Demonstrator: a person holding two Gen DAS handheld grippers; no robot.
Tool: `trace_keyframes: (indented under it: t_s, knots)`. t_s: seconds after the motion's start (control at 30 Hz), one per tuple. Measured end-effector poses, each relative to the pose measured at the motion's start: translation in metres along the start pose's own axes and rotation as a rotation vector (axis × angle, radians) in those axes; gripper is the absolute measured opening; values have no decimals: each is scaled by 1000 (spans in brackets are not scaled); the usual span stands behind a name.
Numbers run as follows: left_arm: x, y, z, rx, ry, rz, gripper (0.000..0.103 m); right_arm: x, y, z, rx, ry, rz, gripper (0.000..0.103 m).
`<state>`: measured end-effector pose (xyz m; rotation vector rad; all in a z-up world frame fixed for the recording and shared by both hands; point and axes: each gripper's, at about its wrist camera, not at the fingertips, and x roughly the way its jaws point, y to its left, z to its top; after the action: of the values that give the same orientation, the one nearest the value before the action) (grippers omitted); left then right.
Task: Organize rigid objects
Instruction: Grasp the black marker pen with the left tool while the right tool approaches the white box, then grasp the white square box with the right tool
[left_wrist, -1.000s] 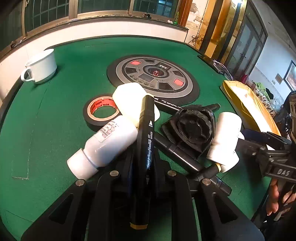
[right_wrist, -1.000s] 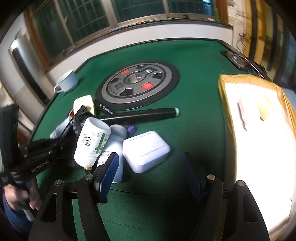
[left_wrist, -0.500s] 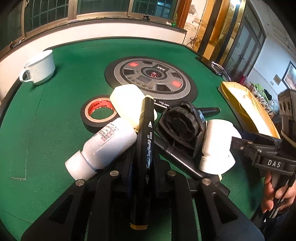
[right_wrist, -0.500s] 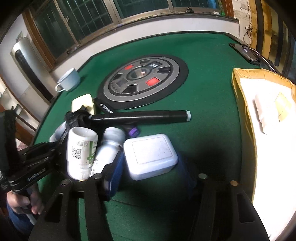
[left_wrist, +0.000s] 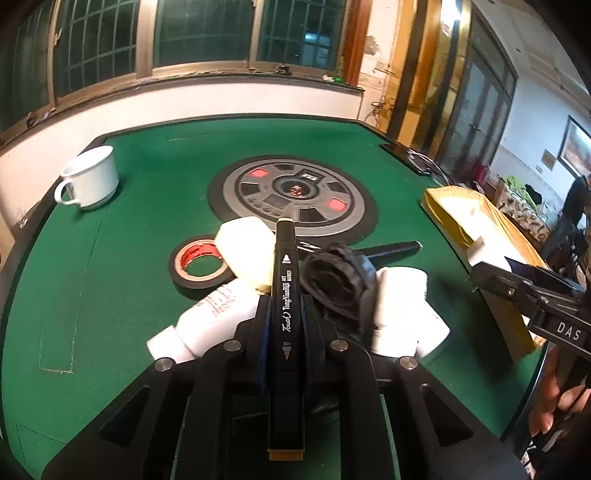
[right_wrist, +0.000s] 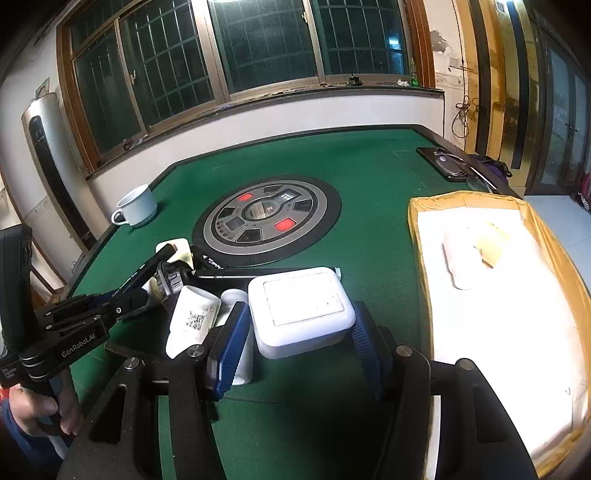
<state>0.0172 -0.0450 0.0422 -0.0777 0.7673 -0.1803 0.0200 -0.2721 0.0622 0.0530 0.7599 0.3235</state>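
A yellow box (right_wrist: 415, 221) with a white lining sits on the green felt desk (right_wrist: 369, 177); inside lie a white block (right_wrist: 460, 258) and a small tan piece (right_wrist: 489, 251). A white cup (left_wrist: 90, 177) stands far off.

The left hand-held gripper (left_wrist: 282, 314) pinches a black marker (left_wrist: 285, 295) tight, above the pile. It reads "Touch" and "ART MARKER".

The right hand-held gripper (right_wrist: 295, 336) has its blue ribbed pads on both sides of a smooth white case (right_wrist: 301, 310) with round corners. I cannot tell if they press it.

A white bottle (right_wrist: 192, 321) beside it has a square code. Black tape (left_wrist: 199, 264) is a ring.
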Motion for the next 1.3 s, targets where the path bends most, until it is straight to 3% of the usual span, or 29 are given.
trace_keyframes:
  t_s: [0.63,1.3]
  knots:
    - [-10,-19,-3,62,-43,1,12,-5,8,-3,5,4,-4,51]
    - [-22,-50,-7,138,-114,74,12,-16,9,-6,-2,-10,-1,51]
